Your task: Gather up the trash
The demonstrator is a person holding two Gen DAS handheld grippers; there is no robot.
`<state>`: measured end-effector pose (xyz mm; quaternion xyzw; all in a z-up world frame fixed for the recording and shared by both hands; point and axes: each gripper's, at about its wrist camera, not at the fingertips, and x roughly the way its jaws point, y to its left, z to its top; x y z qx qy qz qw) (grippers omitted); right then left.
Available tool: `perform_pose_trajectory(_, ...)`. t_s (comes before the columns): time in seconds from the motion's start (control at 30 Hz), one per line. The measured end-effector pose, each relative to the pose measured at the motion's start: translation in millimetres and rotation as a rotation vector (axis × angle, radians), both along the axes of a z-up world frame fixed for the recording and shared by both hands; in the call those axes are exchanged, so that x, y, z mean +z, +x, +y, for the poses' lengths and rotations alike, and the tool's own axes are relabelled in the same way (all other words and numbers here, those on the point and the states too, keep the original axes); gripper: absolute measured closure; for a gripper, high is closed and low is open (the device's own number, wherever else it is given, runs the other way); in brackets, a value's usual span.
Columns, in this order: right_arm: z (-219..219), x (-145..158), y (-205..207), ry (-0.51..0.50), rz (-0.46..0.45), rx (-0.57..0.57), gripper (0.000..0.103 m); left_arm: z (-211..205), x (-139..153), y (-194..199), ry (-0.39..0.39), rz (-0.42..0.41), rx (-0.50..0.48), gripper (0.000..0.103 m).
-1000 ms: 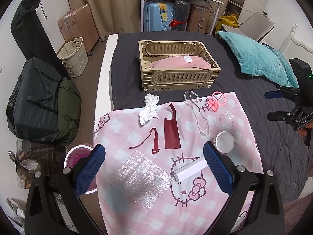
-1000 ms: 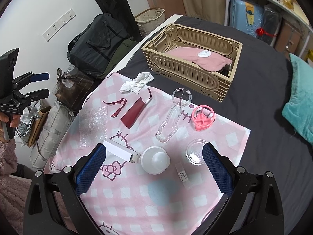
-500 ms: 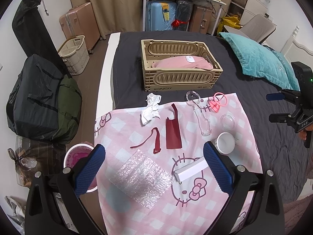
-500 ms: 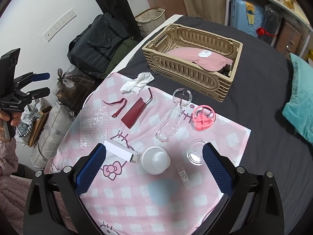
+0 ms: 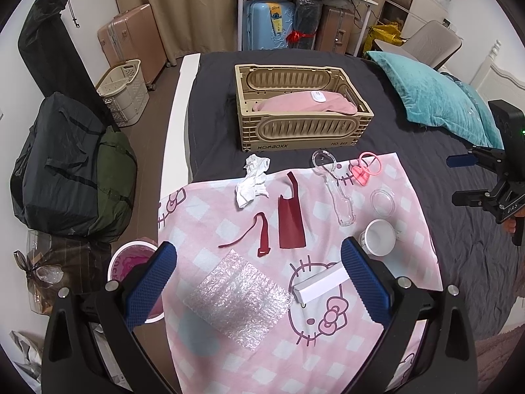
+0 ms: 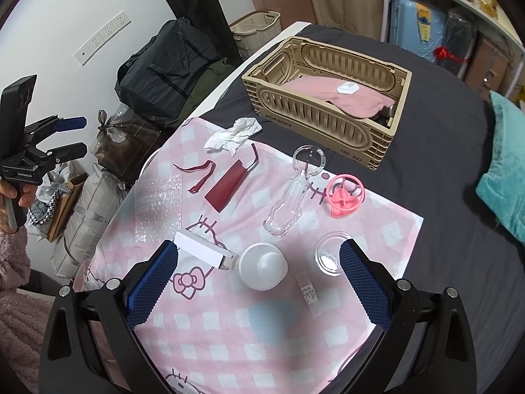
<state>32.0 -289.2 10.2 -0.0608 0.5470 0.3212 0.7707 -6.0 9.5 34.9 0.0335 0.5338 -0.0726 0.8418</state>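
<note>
While above the cloth (image 5: 407, 197): left claw (image 5: 259, 269) spread, empty; right claw (image 6: 259, 269) spread, empty

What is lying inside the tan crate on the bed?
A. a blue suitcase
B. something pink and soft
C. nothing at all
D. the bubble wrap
B: the tan crate holds a pink soft bundle with a small white thing on top.

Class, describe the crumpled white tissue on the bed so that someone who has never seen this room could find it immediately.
Start at the beige slatted crate on the dark bedsheet. Just in front of its near left corner, the tissue straddles the far edge of the pink checked cloth. It is the only soft, wrinkled white thing there; the neighbouring dark red scraps lie flat, and the other white items are rigid.
</note>
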Motion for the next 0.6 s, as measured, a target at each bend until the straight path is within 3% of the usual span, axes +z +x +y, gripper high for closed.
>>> perform_pose_trajectory(0.6, 3, -13, -2, -0.009, 0.016, 0.015, 0.007, -1, -7, -3, 0.002, 0.009, -0.006, 0.005)
